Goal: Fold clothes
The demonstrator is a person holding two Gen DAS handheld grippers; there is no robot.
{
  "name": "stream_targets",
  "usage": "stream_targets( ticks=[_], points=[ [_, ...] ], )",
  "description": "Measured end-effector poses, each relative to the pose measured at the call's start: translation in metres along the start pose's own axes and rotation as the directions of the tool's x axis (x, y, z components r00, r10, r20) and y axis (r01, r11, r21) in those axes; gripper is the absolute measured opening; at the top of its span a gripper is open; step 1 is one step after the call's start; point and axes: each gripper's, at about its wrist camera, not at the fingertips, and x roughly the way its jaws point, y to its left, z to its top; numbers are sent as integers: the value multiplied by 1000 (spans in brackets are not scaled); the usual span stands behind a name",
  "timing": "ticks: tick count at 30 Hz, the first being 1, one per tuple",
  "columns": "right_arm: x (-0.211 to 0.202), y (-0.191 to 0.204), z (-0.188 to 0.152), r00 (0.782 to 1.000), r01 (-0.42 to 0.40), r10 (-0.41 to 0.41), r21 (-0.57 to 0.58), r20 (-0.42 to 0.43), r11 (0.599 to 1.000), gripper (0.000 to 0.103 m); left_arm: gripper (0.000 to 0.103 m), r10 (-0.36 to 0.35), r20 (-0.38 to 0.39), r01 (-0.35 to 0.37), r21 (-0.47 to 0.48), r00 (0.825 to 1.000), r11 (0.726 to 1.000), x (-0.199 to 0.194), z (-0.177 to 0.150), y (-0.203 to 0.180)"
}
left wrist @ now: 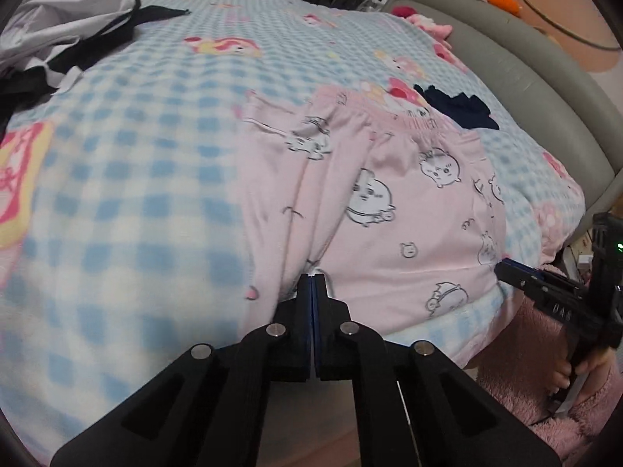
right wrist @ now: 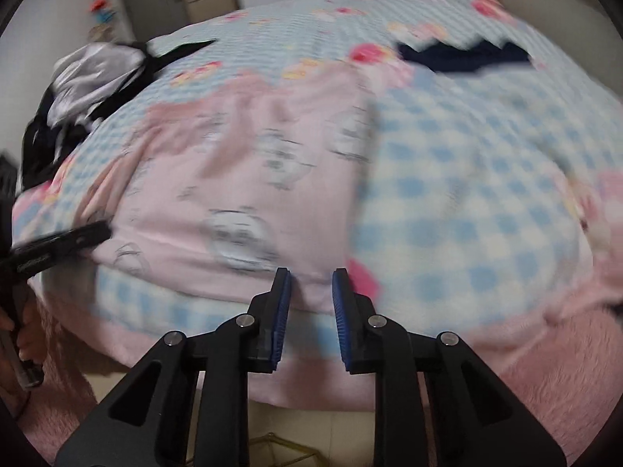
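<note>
Left hand-held gripper: jaws pressed together, blue pads meeting with no visible gap. Its tips sit at the near hem of the pink pyjama garment; whether a fold of cloth is pinched between the pads cannot be told, since the tips overlap the fabric edge only slightly.

Right hand-held gripper: jaws parted to a moderate gap, nothing between the pads. Its tips stand just short of the near edge of the same garment, toward that edge's right-hand corner.

Garment position: it lies spread on the bed, over a blue-and-white checked blanket, close to the near bed edge. The elastic waistband lies at the far side, so the long axis runs away from both hand-held grippers, from near hem to far waistband. A lengthwise crease runs down the middle.

Governing relation: both hand-held grippers address the near edge, one toward each end of it. The left is in contact or nearly so; the right is just apart. Any fold taken from this edge would travel along the long axis toward the waistband.

Stage: the spread layout fits either a garment laid out for folding or one already doubled lengthwise; the pictures do not settle which.

Other items: a dark navy garment lies just beyond the waistband; a black-and-white heap lies well apart at the far left.
</note>
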Motion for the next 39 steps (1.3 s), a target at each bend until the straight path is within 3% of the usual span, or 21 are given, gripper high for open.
stream_targets(
  ticks=[2, 6, 8, 11, 13, 14, 16, 18, 20, 22, 25, 29, 32, 35, 39],
  points=[
    [-1, -6, 2, 1000, -5, 5, 28, 0, 1000, 21, 3, 19, 20, -18, -16, 1000, 1000, -5, -1, 3],
    [-1, 8, 1, 997, 79, -78, -51, 23, 996, 21, 3, 58, 90, -51, -78, 994, 996, -19, 0, 16],
    [1, 9, 3, 996, 86, -85, -55, 24, 995, 21, 3, 15, 102, 0, -144, 995, 990, -20, 0, 30],
    [-11, 0, 9, 998, -37, 35, 31, 57, 999, 26, 3, 9, 143, 16, -167, 990, 986, -27, -2, 33],
    [-28, -4, 15, 980, -166, 156, 78, 123, 983, 26, 7, 44, 181, -19, -136, 983, 991, -33, -1, 26],
    [-34, 0, 19, 976, -170, 159, 63, 147, 983, 28, 12, 25, 191, -2, -119, 981, 993, -34, 2, 23],
    [-40, 13, 27, 975, -148, 145, 4, 171, 989, 34, 23, -43, 193, 60, -83, 980, 995, -31, 13, 16],
    [-34, 31, 35, 980, -116, 128, -82, 155, 990, 39, 41, -106, 162, 111, -24, 981, 993, -22, 26, 4],
    [-18, 47, 41, 990, -68, 87, -163, 115, 984, 40, 42, -78, 118, 72, 59, 990, 996, -4, 36, -13],
    [3, 55, 39, 996, -13, 30, -214, 79, 977, 40, 41, 32, 73, -41, 118, 997, 992, 12, 41, -18],
    [18, 46, 33, 998, 42, -31, -210, 53, 977, 38, 33, 57, 97, -61, 41, 994, 997, 4, 41, 6],
    [8, 10, 34, 995, 69, -63, -91, 73, 993, 39, 33, 78, 138, -67, -77, 987, 995, -10, 39, 40],
    [-8, -13, 42, 995, 32, -33, 18, 95, 999, 41, 32, 52, 180, -30, -122, 982, 992, -19, 45, 51],
    [-13, 8, 60, 992, -16, 22, -48, 122, 999, 41, 32, -22, 205, 26, -17, 978, 1000, -21, 59, 28],
    [-11, 42, 82, 987, -59, 82, -166, 135, 984, 47, 33, -115, 94, 98, 166, 989, 981, 10, 70, -21]
  ],
)
